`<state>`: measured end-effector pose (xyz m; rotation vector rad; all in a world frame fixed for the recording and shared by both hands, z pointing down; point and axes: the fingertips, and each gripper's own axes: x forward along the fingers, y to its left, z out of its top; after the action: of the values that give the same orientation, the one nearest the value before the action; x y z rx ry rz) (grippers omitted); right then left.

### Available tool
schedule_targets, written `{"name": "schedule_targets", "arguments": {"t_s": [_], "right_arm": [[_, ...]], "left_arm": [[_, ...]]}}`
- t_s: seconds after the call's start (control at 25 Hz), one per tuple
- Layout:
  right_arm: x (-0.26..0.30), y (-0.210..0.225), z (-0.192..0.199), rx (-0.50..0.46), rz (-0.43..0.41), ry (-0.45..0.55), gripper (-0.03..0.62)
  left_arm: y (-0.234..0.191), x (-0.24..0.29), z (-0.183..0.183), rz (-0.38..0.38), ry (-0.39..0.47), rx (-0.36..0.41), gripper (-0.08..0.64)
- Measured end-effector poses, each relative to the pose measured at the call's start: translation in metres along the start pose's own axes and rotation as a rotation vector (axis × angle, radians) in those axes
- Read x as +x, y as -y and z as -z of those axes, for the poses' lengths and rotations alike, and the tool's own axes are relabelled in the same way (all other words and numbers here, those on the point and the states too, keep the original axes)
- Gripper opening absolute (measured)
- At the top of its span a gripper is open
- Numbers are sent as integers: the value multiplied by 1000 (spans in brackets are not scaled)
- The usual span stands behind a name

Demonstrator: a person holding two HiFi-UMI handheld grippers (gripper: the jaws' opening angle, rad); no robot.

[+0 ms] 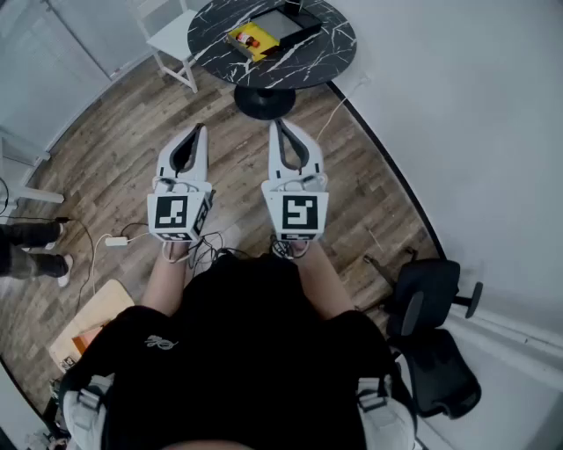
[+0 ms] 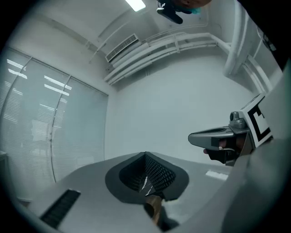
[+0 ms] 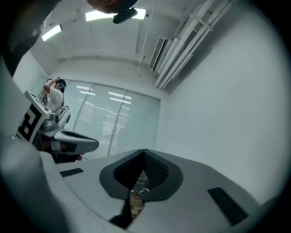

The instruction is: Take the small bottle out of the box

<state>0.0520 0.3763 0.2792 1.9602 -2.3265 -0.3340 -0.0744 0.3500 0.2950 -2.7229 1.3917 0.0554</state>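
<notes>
Plainly both claws are clenched on nothing: the left gripper [image 1: 201, 132] and right gripper [image 1: 279, 125] are held side by side, level, over the wood floor [image 1: 106, 167], each with its jaws pressed tip to tip. The left gripper view shows its own jaws meeting at a point with bare wall past them, and the right gripper near the picture's right edge. The right gripper view shows the same closed tips, with the left gripper at its left. Both point toward a round black marble table [image 1: 327, 51], well apart from them. On it lies a yellow box [image 1: 251, 39] with a red patch on top, touching or just beside a dark flat tray [image 1: 286, 22]. The bottle is too small to make out, so whether it sits in the box cannot be told. A white chair [image 1: 171, 35] stands left of the table, and a black office chair [image 1: 427, 299] stands by the wall at the person's right. Another person's legs [image 1: 31, 246] show at the left edge, near a cable [image 1: 114, 239] on the floor
</notes>
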Motion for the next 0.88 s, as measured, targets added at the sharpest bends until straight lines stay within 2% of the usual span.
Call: {"name": "schedule_targets", "arguments": {"t_s": [0.2, 0.48, 0.6, 0.68, 0.88], "right_arm": [[-1, -19, -4, 30, -3, 33, -6], [-11, -52, 14, 73, -8, -36, -6], [-12, -63, 25, 91, 1, -60, -6], [-8, -67, 31, 111, 6, -71, -6], [13, -71, 40, 91, -23, -81, -6]], "left_arm": [[-8, -8, 5, 21, -13, -6, -2], [-22, -38, 28, 51, -60, -17, -2], [-30, -47, 44, 59, -98, -56, -2], [-35, -46, 48, 66, -106, -64, -2], [-48, -35, 60, 66, -123, -55, -2]]}}
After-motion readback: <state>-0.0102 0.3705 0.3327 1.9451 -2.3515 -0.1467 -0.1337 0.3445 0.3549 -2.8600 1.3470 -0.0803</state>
